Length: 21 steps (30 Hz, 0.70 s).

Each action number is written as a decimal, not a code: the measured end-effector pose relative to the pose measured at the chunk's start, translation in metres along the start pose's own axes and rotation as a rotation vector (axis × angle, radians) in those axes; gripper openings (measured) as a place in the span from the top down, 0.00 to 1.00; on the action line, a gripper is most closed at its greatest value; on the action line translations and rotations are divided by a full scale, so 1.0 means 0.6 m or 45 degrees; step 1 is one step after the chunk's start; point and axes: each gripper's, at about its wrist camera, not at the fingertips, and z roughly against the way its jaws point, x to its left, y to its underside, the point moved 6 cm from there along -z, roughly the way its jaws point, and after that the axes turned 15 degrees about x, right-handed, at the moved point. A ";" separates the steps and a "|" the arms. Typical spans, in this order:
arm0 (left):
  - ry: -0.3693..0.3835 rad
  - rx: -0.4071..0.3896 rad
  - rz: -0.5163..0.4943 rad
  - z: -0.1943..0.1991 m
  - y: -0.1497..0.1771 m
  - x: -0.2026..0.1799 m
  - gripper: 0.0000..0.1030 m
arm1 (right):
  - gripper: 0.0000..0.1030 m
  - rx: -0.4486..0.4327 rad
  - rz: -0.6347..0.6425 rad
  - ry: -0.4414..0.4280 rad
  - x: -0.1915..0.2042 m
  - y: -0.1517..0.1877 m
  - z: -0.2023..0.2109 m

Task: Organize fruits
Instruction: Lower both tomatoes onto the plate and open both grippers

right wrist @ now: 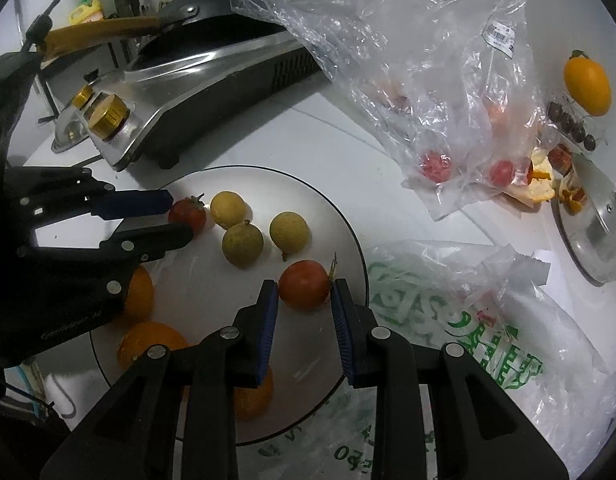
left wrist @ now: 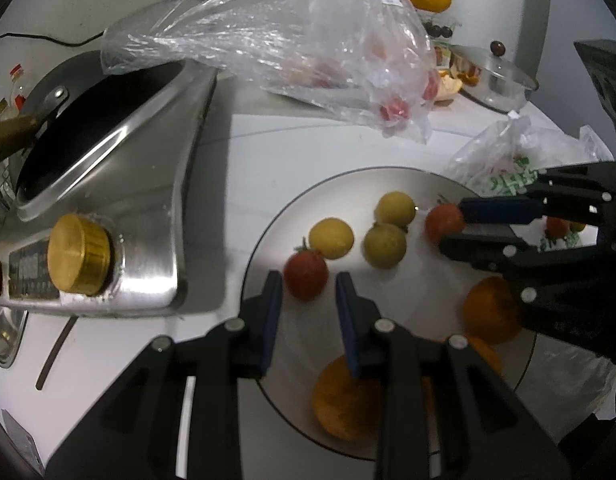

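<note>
Your left gripper [left wrist: 308, 280] pinching one small red tomato [left wrist: 305, 275], right gripper [right wrist: 303, 286] clamping another red tomato [right wrist: 303, 283], both over round white plate [right wrist: 344, 216].

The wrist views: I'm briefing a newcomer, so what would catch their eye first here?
Probably the round plate in the middle, with two red tomatoes, three small yellow-green fruits and oranges on it. The left gripper and right gripper each pinch a tomato between blue pads: left tomato, right tomato. Behind, a crumpled clear bag holds more tomatoes.
</note>
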 end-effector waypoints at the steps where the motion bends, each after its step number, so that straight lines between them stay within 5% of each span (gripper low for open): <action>1: 0.003 -0.001 0.004 0.000 0.000 0.001 0.72 | 0.72 0.000 -0.006 -0.002 -0.001 0.000 0.001; 21: 0.040 -0.042 0.050 0.025 0.006 0.004 0.65 | 0.63 -0.015 -0.043 -0.037 -0.003 0.005 0.015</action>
